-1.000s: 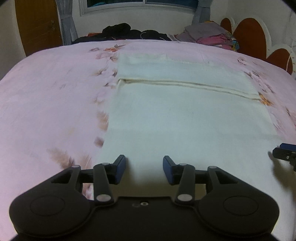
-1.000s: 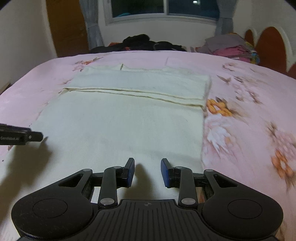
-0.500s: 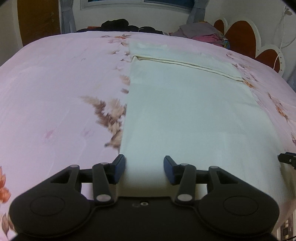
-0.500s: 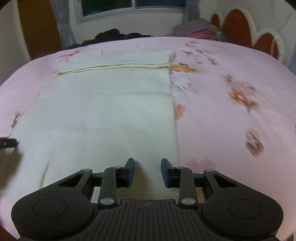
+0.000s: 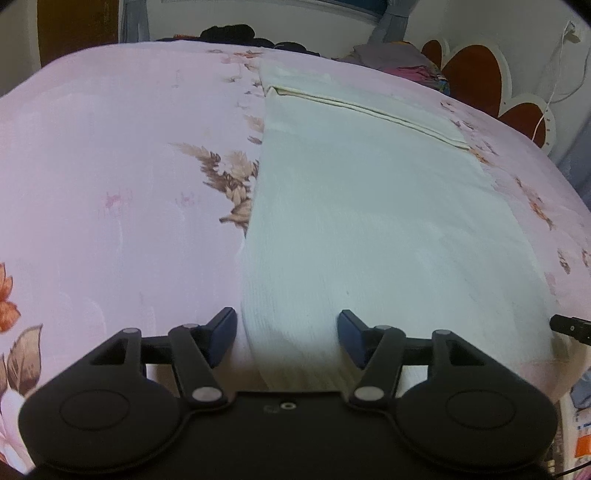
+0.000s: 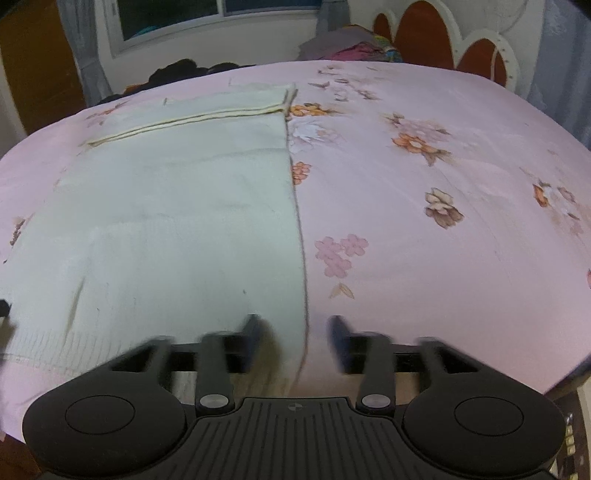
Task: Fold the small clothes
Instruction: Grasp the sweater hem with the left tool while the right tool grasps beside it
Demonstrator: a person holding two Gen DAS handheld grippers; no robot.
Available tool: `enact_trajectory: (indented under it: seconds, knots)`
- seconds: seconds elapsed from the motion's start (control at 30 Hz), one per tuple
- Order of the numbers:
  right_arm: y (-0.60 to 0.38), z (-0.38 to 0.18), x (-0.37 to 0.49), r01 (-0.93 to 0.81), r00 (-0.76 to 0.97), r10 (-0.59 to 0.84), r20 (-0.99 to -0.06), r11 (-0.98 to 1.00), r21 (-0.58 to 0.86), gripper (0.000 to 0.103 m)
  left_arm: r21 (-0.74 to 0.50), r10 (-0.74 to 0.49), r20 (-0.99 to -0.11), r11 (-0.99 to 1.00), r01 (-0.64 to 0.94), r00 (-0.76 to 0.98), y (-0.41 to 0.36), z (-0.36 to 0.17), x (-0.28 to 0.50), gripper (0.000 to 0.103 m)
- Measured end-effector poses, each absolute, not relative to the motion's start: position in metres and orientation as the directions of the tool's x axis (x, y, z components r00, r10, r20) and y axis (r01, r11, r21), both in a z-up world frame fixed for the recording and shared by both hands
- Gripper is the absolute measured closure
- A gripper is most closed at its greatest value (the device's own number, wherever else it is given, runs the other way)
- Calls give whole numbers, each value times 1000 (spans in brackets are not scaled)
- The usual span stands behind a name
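Note:
A pale cream cloth point(image 5: 369, 206) lies flat on the pink flowered bed, its far end folded back in a band point(image 5: 369, 99). It also shows in the right wrist view point(image 6: 177, 221). My left gripper point(image 5: 286, 334) is open and straddles the cloth's near left corner at the bed's front edge. My right gripper point(image 6: 295, 341) is open and straddles the cloth's near right edge; its fingers are blurred. The right gripper's tip point(image 5: 570, 326) shows at the right of the left wrist view.
The pink flowered bedsheet point(image 6: 424, 206) stretches to both sides of the cloth. Dark clothes point(image 5: 236, 33) and a pile of coloured clothes point(image 6: 351, 46) lie at the far end. A red and white headboard point(image 5: 476, 77) stands at the right.
Both grippers have pulled back toward the bed's front edge and apart, the left to the cloth's left corner, the right to its right edge. Both jaws have opened wider.

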State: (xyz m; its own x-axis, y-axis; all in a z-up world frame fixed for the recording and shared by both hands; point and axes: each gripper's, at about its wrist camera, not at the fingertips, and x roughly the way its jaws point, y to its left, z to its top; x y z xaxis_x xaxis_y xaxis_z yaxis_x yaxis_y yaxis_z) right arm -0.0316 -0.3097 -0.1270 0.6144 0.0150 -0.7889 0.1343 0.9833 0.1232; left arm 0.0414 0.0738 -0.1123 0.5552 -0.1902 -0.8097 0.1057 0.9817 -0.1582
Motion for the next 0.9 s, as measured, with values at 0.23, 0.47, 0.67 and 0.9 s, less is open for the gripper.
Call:
enact_trajectory:
  seconds: [0.23,0.47,0.67,0.9]
  knots:
    - [-306,-132,-39,144,594,83,-800,968,208,59,-209,-237,-810,971,113,537,78,-114,38,64]
    - [-298,-128,-34,124,584,130,-801,961,246,96,-290,-311,-801,949,124,511,86,-113,45,96]
    - [-302,-102,-27,111,647,172,-743,942,315,97,-342,-367,-737,927,155,568,90,-88,58,97]
    - [-308,-64,6,84,722,178,-668,936,341,97,-372,-393,-647,911,179,654,87,-49,93,97]
